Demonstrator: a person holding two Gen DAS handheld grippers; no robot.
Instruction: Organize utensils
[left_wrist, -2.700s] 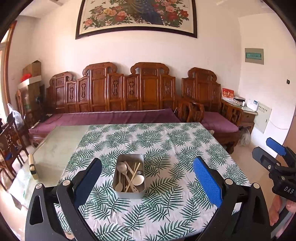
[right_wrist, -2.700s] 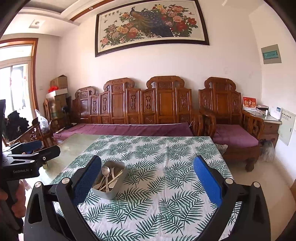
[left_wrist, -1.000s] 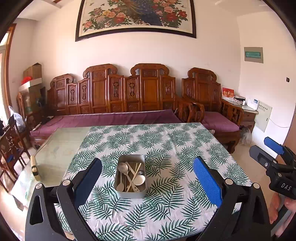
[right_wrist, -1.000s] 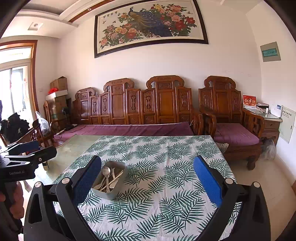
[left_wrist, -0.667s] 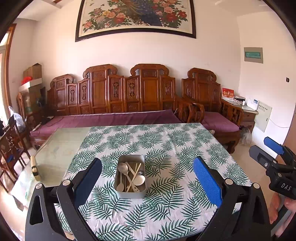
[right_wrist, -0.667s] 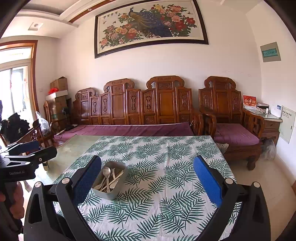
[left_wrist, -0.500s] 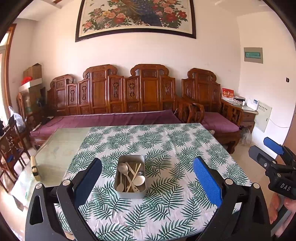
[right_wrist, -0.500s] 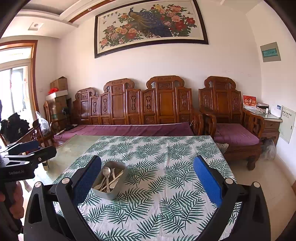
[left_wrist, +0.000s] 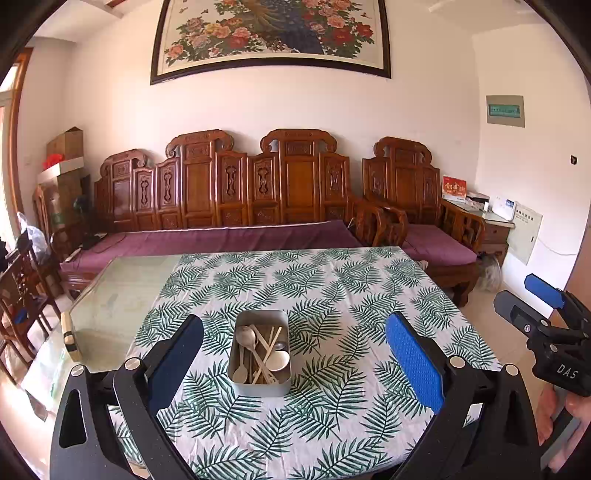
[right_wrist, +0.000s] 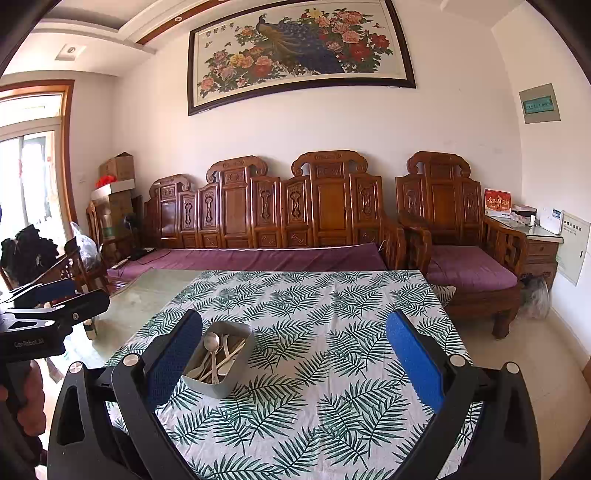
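Observation:
A grey metal tray (left_wrist: 259, 387) (right_wrist: 236, 376) sits on the leaf-print tablecloth (left_wrist: 332, 295) (right_wrist: 314, 314). Inside it lie metal spoons (left_wrist: 246, 338) (right_wrist: 211, 343), a white spoon (left_wrist: 279, 360) and wooden chopsticks (left_wrist: 271, 341), all mixed together. My left gripper (left_wrist: 295, 360) hovers open above the near table edge, the tray between its fingers in the view. My right gripper (right_wrist: 295, 360) is open too, held to the right of the tray, its left finger (right_wrist: 173, 358) overlapping the tray's edge. Neither holds anything.
The bare glass tabletop (left_wrist: 122, 295) extends left of the cloth. A carved wooden sofa with purple cushions (left_wrist: 221, 236) stands behind the table, an armchair (right_wrist: 461, 266) to the right. Wooden chairs (left_wrist: 22, 295) stand at the far left. A person's hand (left_wrist: 569, 413) grips the other tool.
Both grippers have drifted only slightly; the tray sits a little nearer the middle of the left wrist view than 2.7 s ago. Nothing was grasped or released.

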